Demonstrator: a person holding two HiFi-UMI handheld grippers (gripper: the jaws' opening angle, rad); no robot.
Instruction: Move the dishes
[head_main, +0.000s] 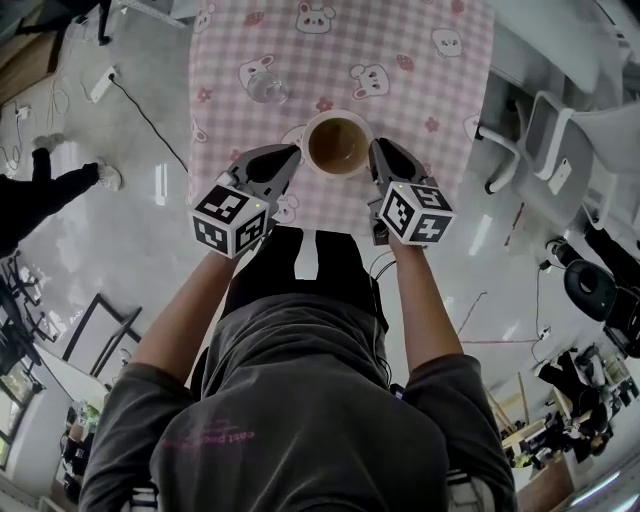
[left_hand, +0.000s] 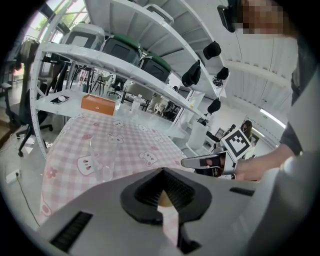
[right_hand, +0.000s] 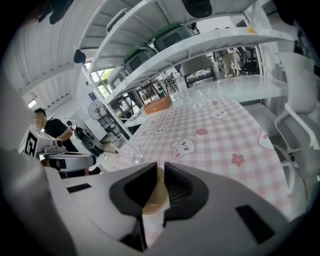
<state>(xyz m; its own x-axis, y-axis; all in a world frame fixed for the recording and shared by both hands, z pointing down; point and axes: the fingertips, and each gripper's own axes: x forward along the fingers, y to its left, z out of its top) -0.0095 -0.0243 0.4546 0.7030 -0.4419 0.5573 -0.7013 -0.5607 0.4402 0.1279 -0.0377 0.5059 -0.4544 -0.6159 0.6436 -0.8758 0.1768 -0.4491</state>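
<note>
Both claws pinch one bowl (head_main: 336, 145) by its rim: my left claw (head_main: 288, 160) is clamped on its left edge, my right claw (head_main: 382, 152) on its right. It sits between them over the near end of the pink table (head_main: 440, 90). I should move both hands level and together so it doesn't tip, well clear of the glass (head_main: 268, 90) farther off to the left.

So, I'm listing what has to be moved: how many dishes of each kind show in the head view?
bowl: 1
glass: 1
total: 2
</note>
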